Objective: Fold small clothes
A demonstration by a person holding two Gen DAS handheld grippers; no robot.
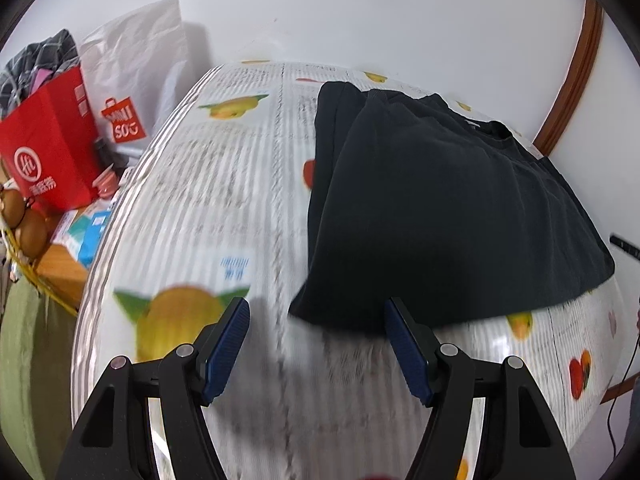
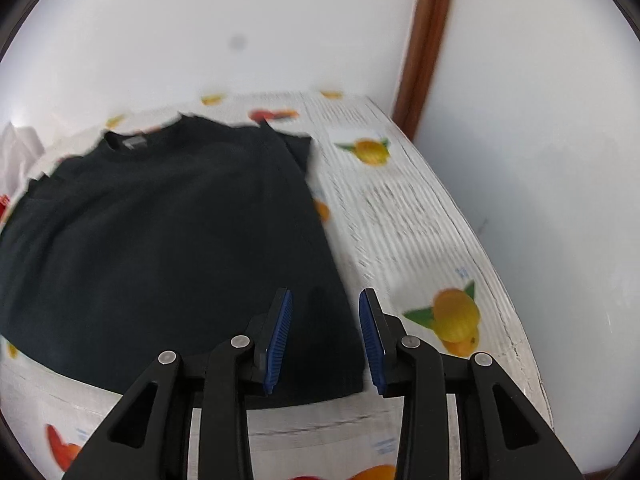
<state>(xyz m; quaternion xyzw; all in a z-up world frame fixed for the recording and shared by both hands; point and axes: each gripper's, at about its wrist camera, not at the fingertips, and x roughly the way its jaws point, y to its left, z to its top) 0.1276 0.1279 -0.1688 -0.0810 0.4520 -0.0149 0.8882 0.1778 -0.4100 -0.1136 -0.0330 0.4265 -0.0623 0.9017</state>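
On the table (image 1: 224,184), covered with a fruit-printed cloth, a black T-shirt (image 1: 432,208) lies spread with its collar toward the far wall and its hem toward the operator. One side already appears turned inward, with a sleeve lying over the body in the left wrist view; this is judged a first lengthwise fold.

Left gripper (image 1: 316,344): fingers spread wide, holding nothing, poised just short of the near-left hem corner. Right gripper (image 2: 324,340): fingers parted, empty, positioned over the near-right hem corner, with cloth visible between them. Neither gripper can be confirmed as touching the fabric. Placement at both hem corners suggests preparation to pinch the hem and carry it toward the collar.

Legible markings: a white bag (image 1: 132,72) beside the table bears "MINISO" on a red emblem; a red paper bag (image 1: 52,140) carries a circular logo with Chinese characters, too blurred to read. The neck label (image 2: 134,143) of the shirt is illegible.
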